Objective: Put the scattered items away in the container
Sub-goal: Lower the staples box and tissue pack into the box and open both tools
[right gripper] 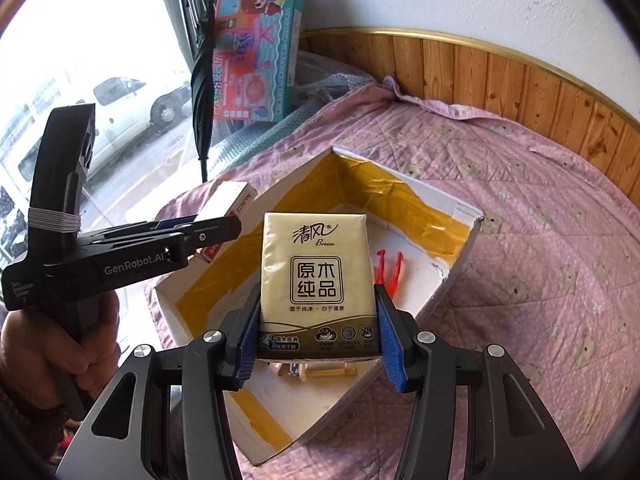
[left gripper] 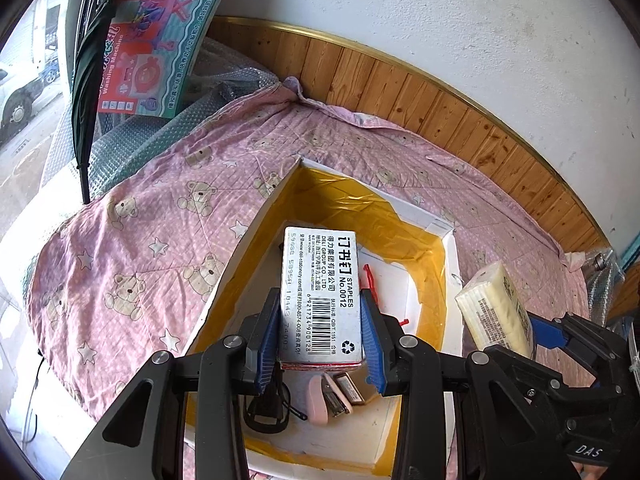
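Your left tool (left gripper: 320, 328) clamped a staple box (left gripper: 320, 292), your right tool (right gripper: 318, 336) a tissue pack (right gripper: 316, 280); both hung directly above the open box (right gripper: 460, 276).

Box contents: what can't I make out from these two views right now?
- Left wrist: the staples box in the left gripper covers most of the box floor.
- Right wrist: the tissue pack in the right gripper hides the near items.
- Black item: too obscured to identify.

Glossy yellow plastic-wrapped tissue pack (right gripper: 316, 286); white cardboard box (left gripper: 452, 268) lined in shiny yellow tape; matt pink quilted cloth (left gripper: 132, 240); varnished wood panelling (right gripper: 520, 80).
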### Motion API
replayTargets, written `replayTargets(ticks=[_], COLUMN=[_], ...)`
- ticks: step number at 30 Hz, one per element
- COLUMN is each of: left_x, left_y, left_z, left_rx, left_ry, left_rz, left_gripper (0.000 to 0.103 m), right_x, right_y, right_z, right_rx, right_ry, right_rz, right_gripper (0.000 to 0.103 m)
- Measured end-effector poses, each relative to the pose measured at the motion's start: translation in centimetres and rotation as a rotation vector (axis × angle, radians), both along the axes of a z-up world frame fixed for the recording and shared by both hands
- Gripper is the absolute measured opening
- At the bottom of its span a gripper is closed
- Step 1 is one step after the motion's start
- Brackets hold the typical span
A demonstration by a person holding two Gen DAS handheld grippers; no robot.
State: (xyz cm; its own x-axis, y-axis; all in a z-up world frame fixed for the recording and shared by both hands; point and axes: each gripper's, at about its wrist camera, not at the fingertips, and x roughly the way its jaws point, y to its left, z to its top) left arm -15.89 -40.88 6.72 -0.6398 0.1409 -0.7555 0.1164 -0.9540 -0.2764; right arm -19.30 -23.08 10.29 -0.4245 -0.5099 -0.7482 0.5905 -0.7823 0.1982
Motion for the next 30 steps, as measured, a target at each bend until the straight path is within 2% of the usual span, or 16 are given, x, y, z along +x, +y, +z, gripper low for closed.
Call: replayTargets(ticks=[8, 15, 19, 24, 30], left_x=[-3.7, -8.0, -9.6, -9.2, -9.0], left_y=[-0.5, 0.4, 1.1, 0.8, 0.0], left_z=[-1.2, -2.1, -3.5, -5.0, -6.7], left_rx=[0.032, -0.004, -0.032, -0.021, -0.034], left_ry=[-0.061, -0.109, -0.154, -0.187, -0.217], left_rz=[-0.013, -0.054, -0.083, -0.082, -0.06], left_gripper=[0.038, 0.038, 0.038, 0.038, 0.039], right_x=[-4.1, -5.2, -6.7, -9.3, -11.5], right_y=[-1.1, -2.6, -3.3, -4.6, -6.5], right_z=[-2.1, -3.1, -4.2, -5.0, -6.3], right_rx=[0.013, 0.091, 0.156, 0.207, 0.212], right_ry=[-0.08, -0.086, -0.082, -0.086, -0.114], right_rz=[-0.01, 0.056, 0.055, 0.053, 0.067], right_gripper=[0.054, 0.054, 0.054, 0.054, 0.054])
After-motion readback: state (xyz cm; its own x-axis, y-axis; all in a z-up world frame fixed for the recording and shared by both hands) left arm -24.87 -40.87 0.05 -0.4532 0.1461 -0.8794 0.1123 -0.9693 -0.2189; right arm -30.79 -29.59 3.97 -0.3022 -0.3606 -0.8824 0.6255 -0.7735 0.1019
